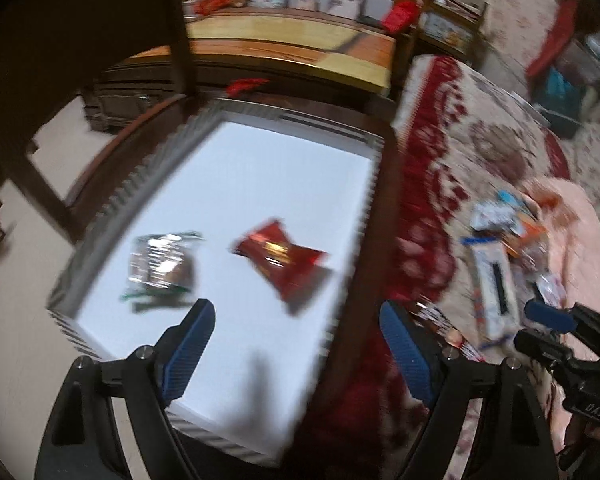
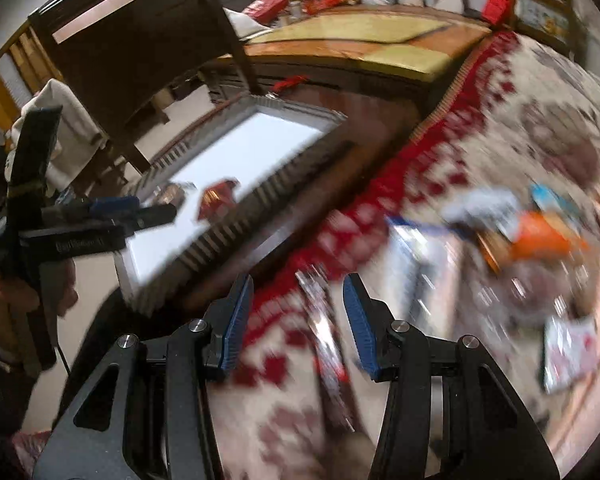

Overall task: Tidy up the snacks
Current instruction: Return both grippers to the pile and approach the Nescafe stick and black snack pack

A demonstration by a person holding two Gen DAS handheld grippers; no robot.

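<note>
Left wrist view. Nearest: the left claw (image 1: 296, 344), blue ribbed pads spread wide, nothing between them, poised above the near end of a white rectangular bin with ribbed grey walls (image 1: 120, 200). Two snacks lie on the bin floor, apart from each other: a silvery clear-wrapped pack with green trim (image 1: 162, 264) to the left, and a glossy red foil packet (image 1: 284, 258) to its right, blurred. Judgement: sorting has begun, with two items binned and the greater part left.

To the right of the bin, a cream bedspread with dark red pattern (image 1: 460, 152) carries the unsorted heap of mixed wrappers (image 1: 508, 240), white, blue and orange; no count is possible through the blur. The right claw (image 1: 548, 316) shows at the right edge, close to the heap.

Beyond the bin: dark wooden furniture, a yellow-topped wooden ledge, a white wall with red decorations.

Right wrist view. Nearest: the right claw (image 2: 298, 320), pads partly open, gripping nothing, above the bedspread (image 2: 520, 112). A long dark-printed wrapper (image 2: 324, 336) lies on the cloth below the gap; whether there is contact, I cannot tell. The heap (image 2: 520, 240) sits to the right, heavily smeared. The bin (image 2: 236, 216) is to the left and farther off, with the left claw (image 2: 116, 208) over it. Pale floor lies beside the bin.
</note>
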